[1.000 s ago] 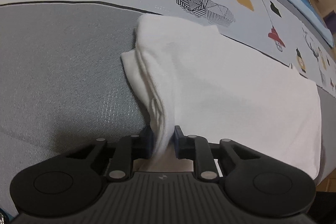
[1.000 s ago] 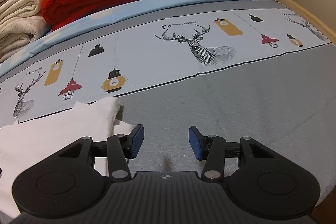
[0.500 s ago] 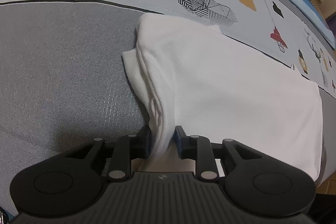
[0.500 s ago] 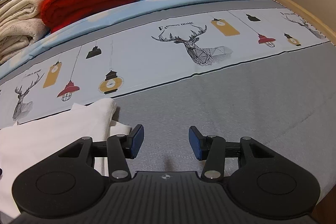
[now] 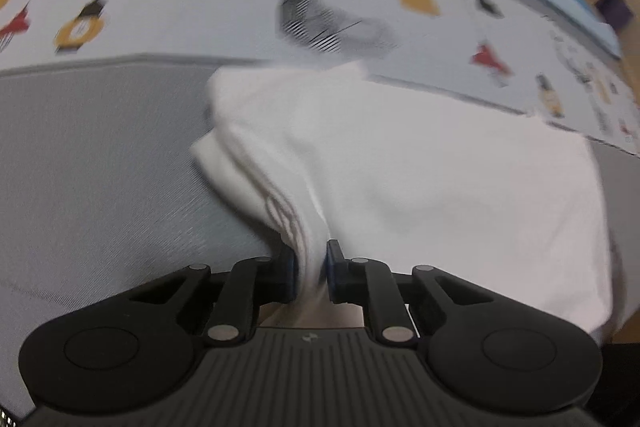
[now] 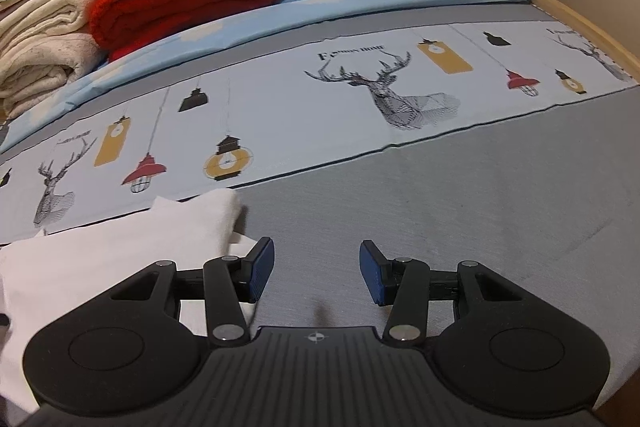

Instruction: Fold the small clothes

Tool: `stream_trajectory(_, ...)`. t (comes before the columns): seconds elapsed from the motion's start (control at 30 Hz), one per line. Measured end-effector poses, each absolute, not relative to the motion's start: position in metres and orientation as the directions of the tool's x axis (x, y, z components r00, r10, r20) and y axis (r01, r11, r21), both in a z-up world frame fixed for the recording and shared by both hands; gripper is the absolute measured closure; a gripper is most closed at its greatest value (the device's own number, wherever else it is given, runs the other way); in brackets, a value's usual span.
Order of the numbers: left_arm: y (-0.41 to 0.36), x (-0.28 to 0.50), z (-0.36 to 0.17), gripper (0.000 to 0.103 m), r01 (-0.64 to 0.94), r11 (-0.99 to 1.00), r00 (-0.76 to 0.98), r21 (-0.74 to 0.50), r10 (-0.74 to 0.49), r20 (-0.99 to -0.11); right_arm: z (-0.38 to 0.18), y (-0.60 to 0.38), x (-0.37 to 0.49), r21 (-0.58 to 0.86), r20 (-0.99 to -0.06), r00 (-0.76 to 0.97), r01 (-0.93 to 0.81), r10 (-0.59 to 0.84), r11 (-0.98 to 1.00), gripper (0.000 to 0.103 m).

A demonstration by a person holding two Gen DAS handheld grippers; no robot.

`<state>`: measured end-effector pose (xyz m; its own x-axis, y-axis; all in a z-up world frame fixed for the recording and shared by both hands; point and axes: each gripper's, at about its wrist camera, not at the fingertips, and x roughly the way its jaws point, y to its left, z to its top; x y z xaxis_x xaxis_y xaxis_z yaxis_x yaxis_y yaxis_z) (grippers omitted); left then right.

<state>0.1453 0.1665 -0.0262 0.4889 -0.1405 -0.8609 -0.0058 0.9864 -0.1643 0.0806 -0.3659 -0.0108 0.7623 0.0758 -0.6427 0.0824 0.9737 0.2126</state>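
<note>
A bunched edge of the white garment (image 5: 400,171) is clamped in the left gripper (image 5: 311,273), whose jaws have just been closing further on the cloth between them. The fold could be spoiled if the thin layers slip out of the narrow pinch, or if the stacked layers at 10 o'clock are dragged apart by a pull. The garment is spread from the fingertips toward 1 o'clock on the grey bedsheet (image 5: 100,155). The right gripper (image 6: 317,269) is held apart and empty, with the garment's corner at its 10 o'clock.
</note>
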Motion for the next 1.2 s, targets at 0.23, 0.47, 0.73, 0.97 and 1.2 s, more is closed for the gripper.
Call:
stream_trajectory(0.23,0.12,0.139,0.016,0.089,0.146,0.945,0.563,-0.292,-0.322,-0.761,-0.005,-0.361,0.082,0.22,-0.62,0.777,0.047,0.103,0.974,0.054)
stream_trajectory(0.47,0.025,0.145,0.041,0.089,0.333,0.839,0.519,-0.43,-0.544,-0.659,-0.003,-0.373,0.079,0.252,-0.607,0.787,0.063,0.107,0.966,0.054)
stream_trajectory(0.73,-0.095,0.163,0.034,0.07,0.425,0.709,0.434,-0.562,-0.705,-0.561,-0.004,-0.383,0.073,0.257,-0.617,0.781,0.086,0.095,0.963,0.054)
stream_trajectory(0.97,-0.073,0.165,0.032,0.057,0.394,0.787,0.477,-0.475,-0.617,-0.626,-0.002,-0.38,0.071,0.284,-0.599,0.789,0.049,0.137,0.958,0.054)
stream_trajectory(1.2,-0.036,0.155,0.009,0.057,0.404,0.829,0.422,-0.387,-0.544,-0.725,-0.012,-0.357,0.095,0.409,-0.622,0.738,0.021,0.262,0.912,0.054)
